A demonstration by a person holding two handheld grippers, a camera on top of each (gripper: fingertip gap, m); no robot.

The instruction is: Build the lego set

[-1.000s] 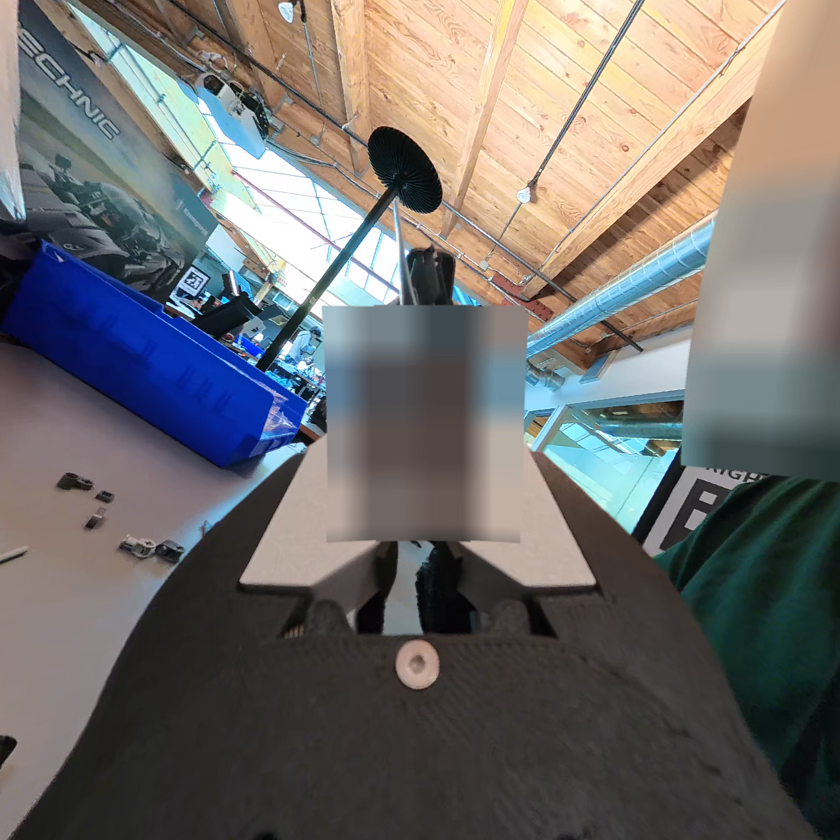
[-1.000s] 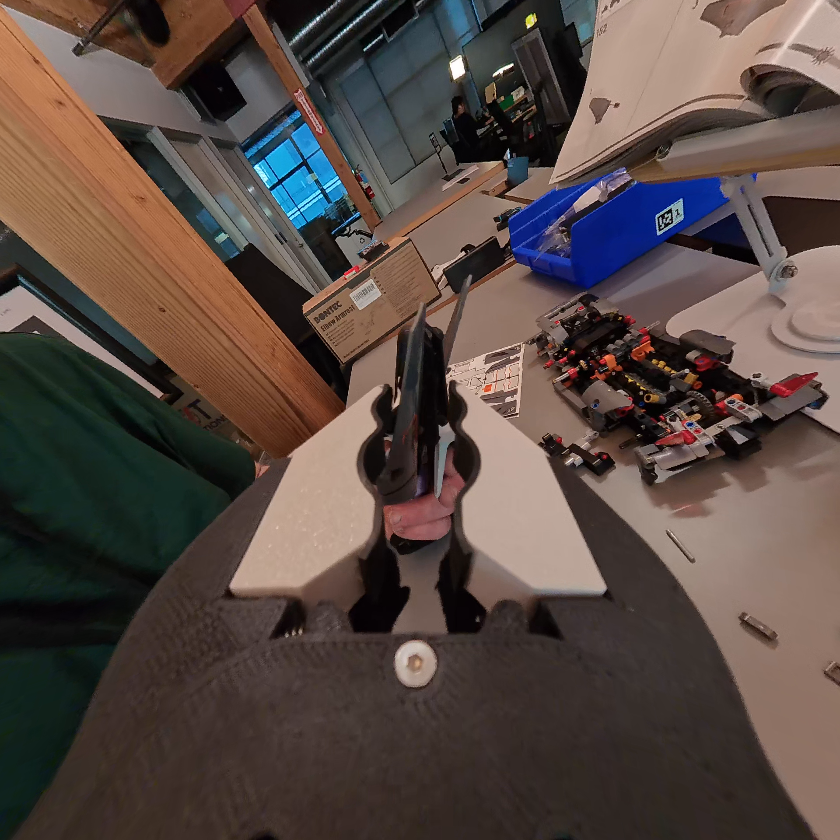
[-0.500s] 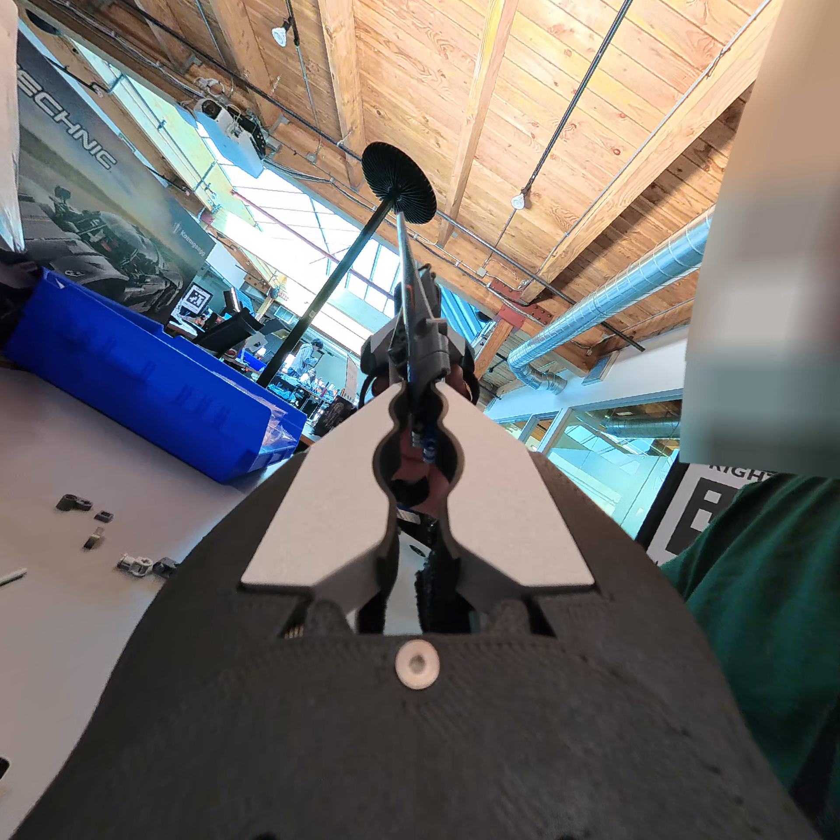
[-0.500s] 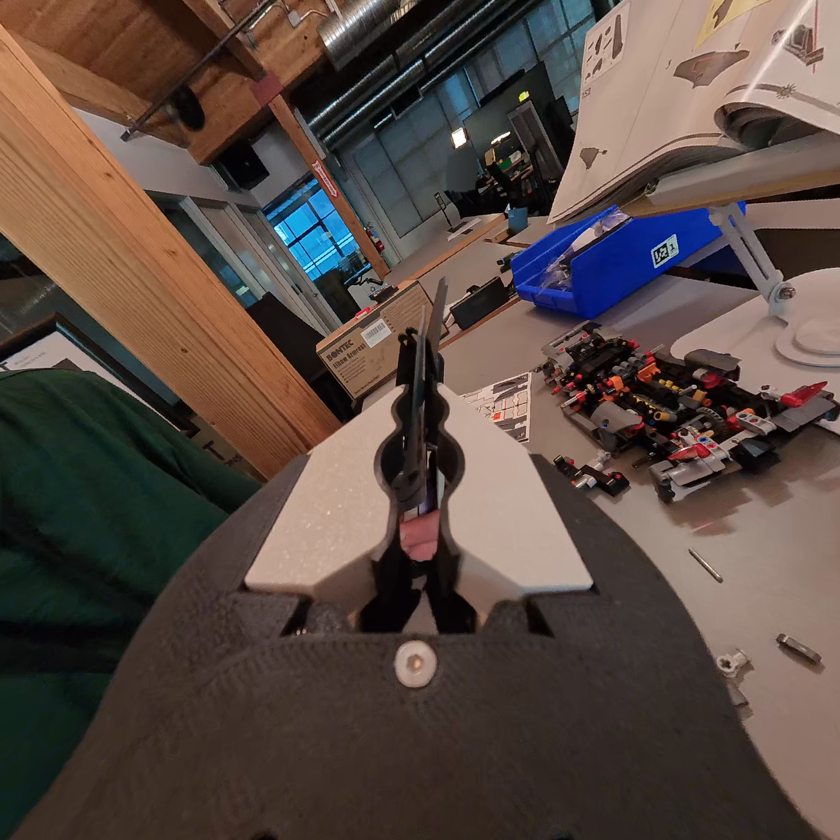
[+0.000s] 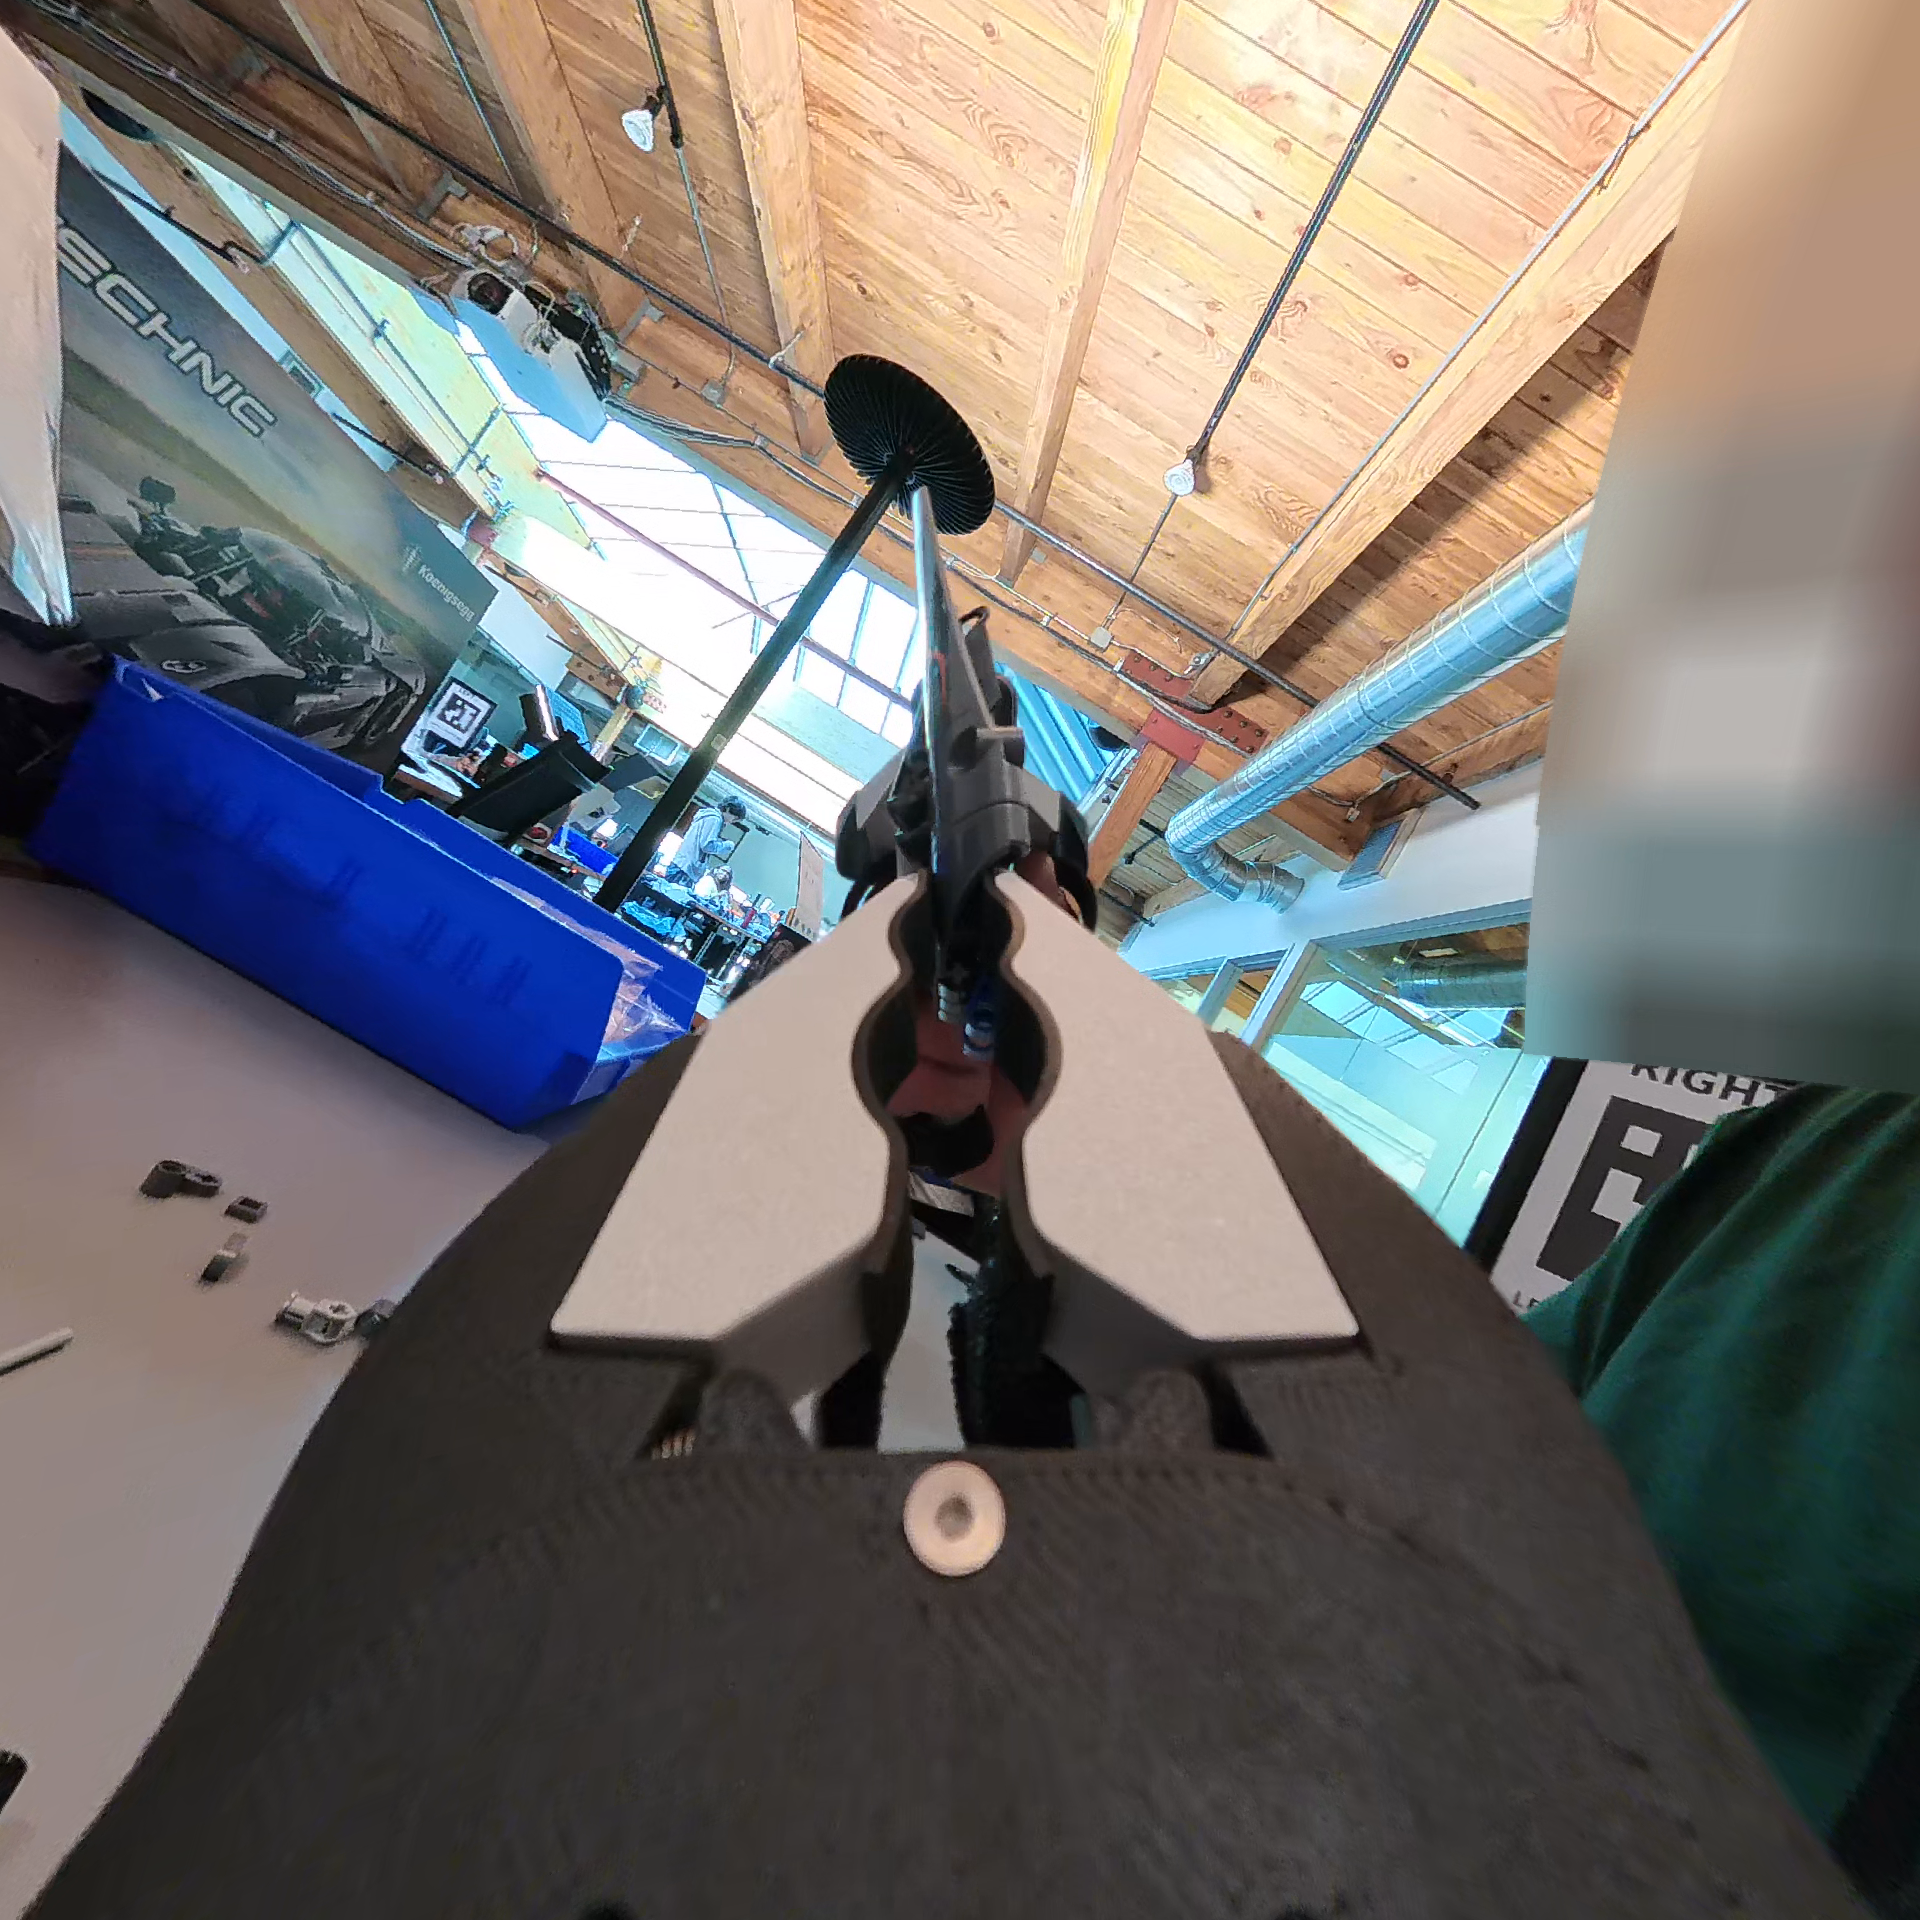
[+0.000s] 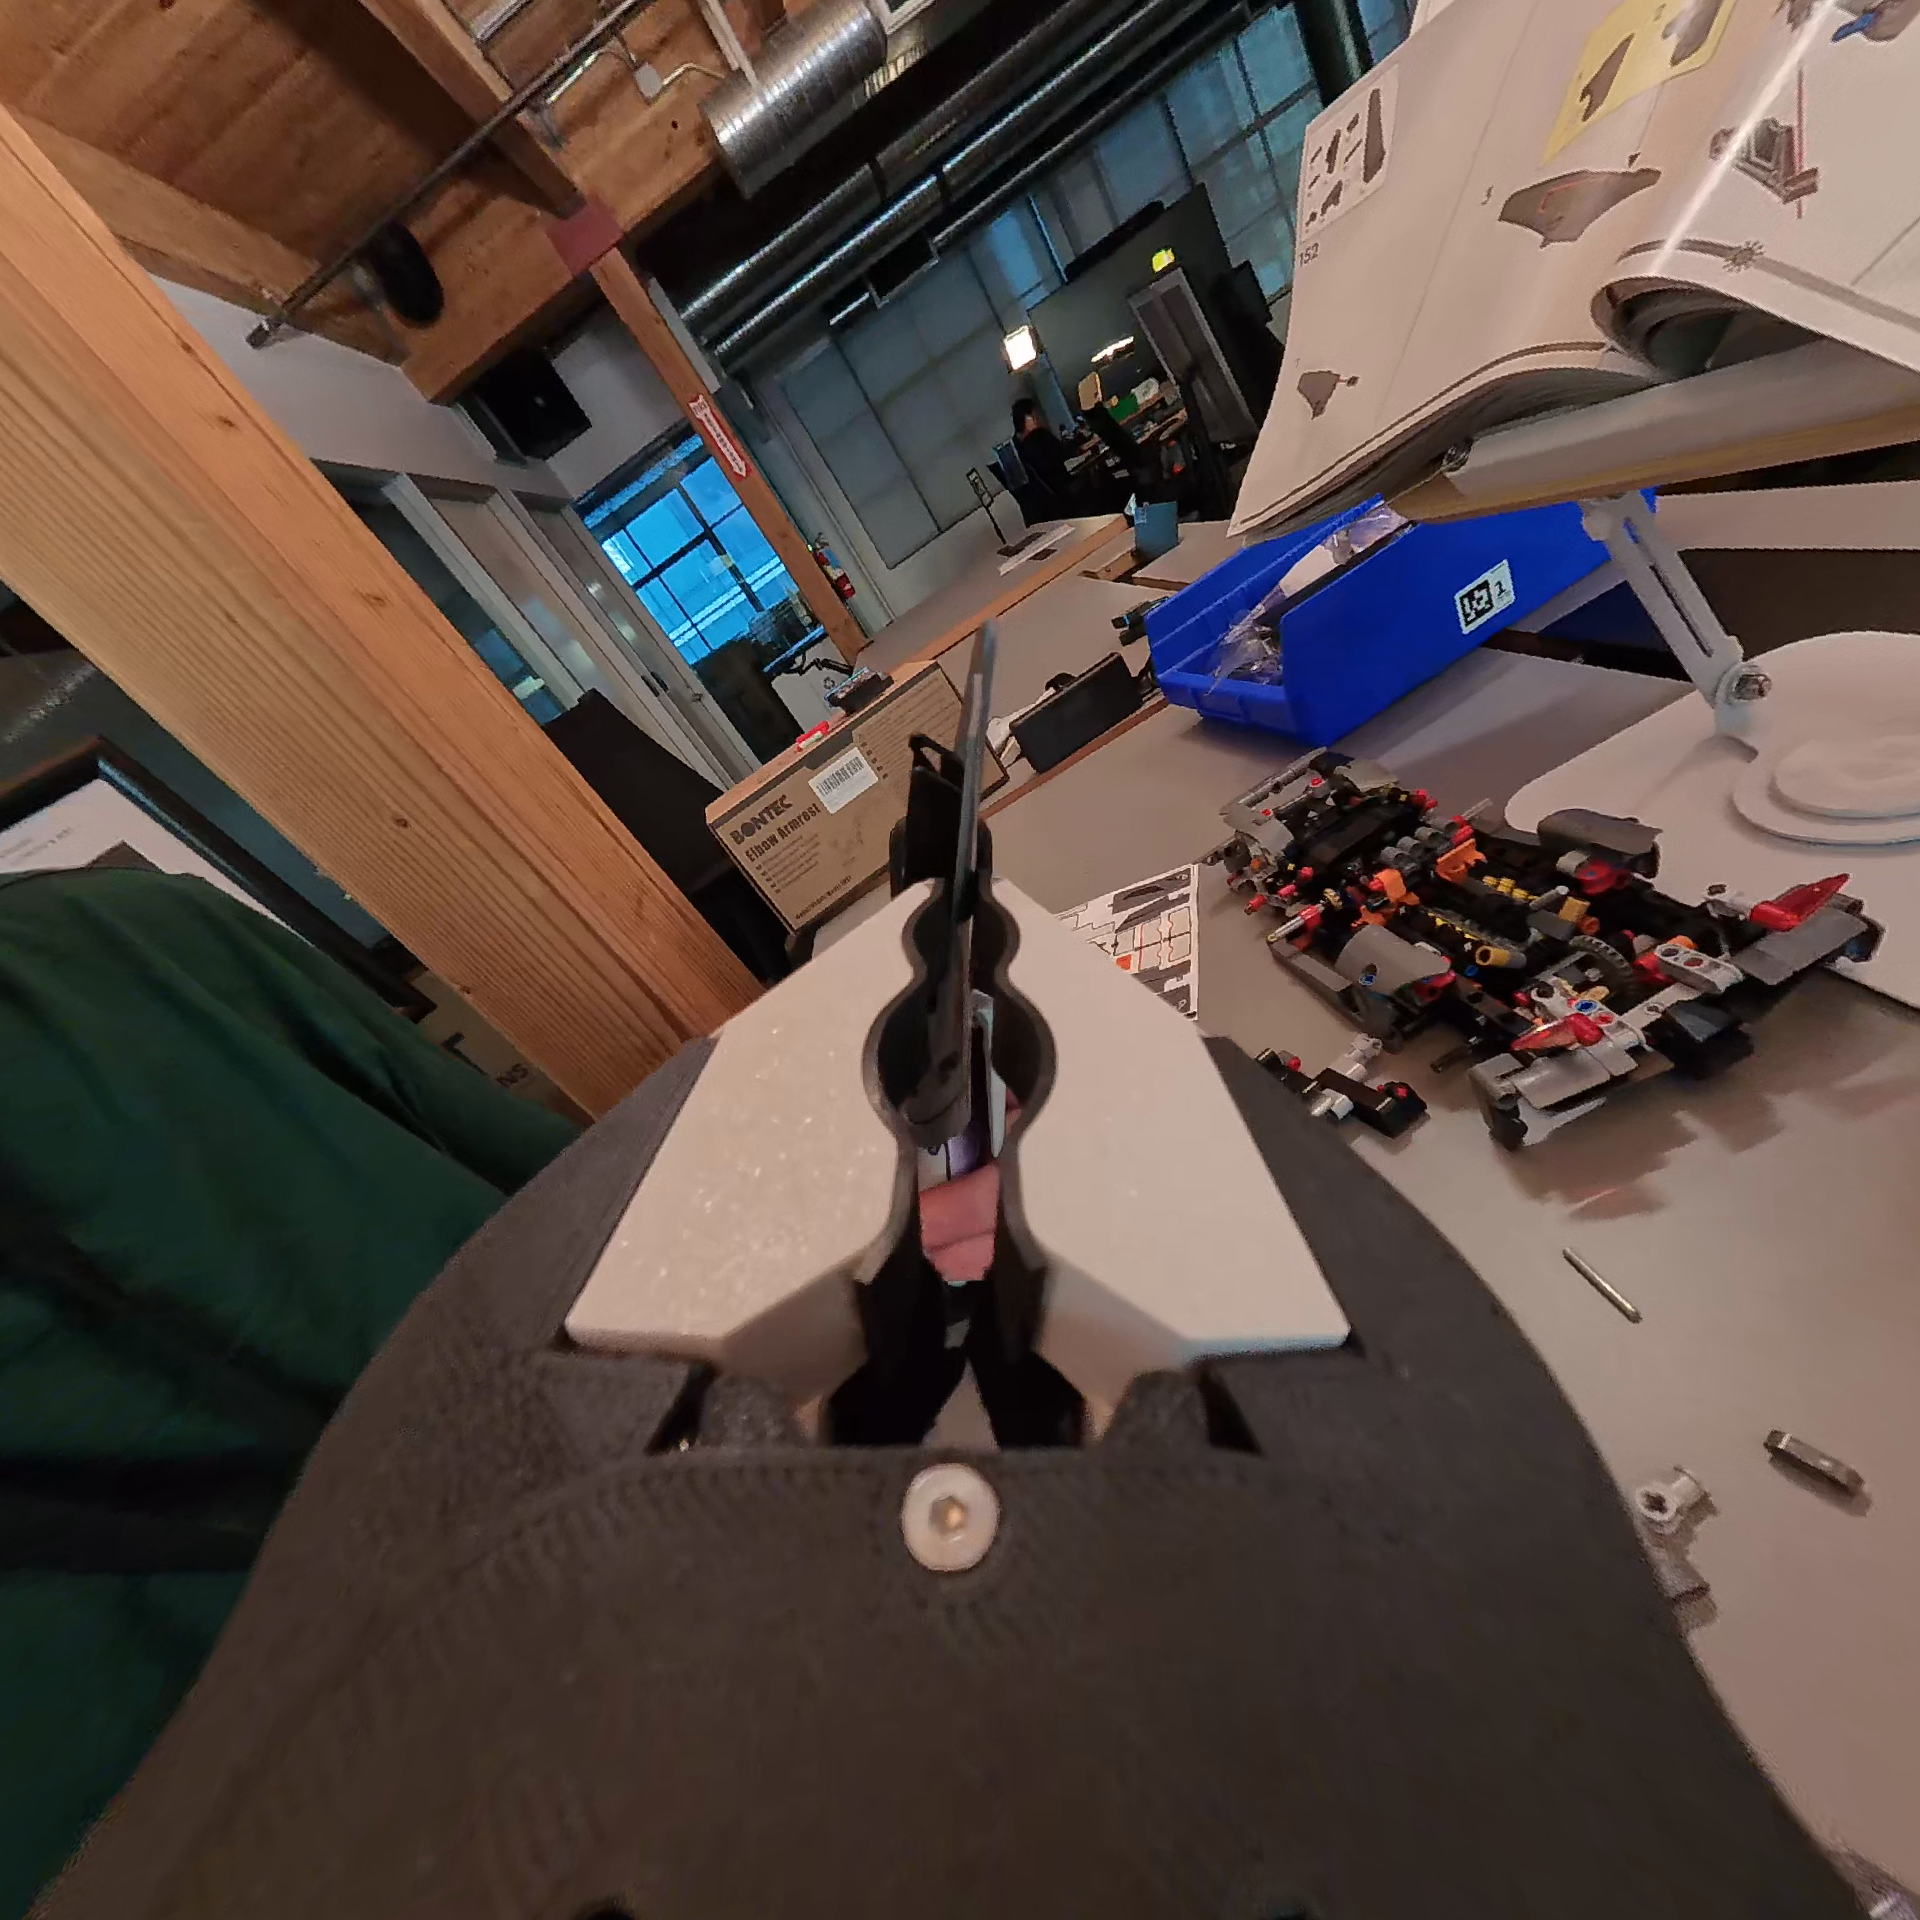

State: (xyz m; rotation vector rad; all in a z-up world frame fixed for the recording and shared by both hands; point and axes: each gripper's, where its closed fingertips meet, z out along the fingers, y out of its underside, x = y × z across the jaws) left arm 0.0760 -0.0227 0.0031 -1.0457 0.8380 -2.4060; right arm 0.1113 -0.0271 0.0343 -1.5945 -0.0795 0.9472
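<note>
My left gripper is shut on a dark grey lego sub-assembly, held up in the air with a thin black panel rising from it. My right gripper is shut on the thin black panel of the sub-assembly, seen edge-on. A fingertip shows through the gap behind each pair of fingers. The part-built lego car chassis, black and grey with red and orange bits, lies on the grey table to the right of my right gripper. A small black sub-assembly lies beside it.
An open instruction book rests on a white stand above a blue bin. Loose parts and an axle lie at the right. Another blue bin and small parts show at the left. A green sleeve and a wooden post stand close.
My right gripper's fingers have closed tighter on the black panel. Both views have tilted slightly upward, and the sub-assembly stays held between the grippers.
</note>
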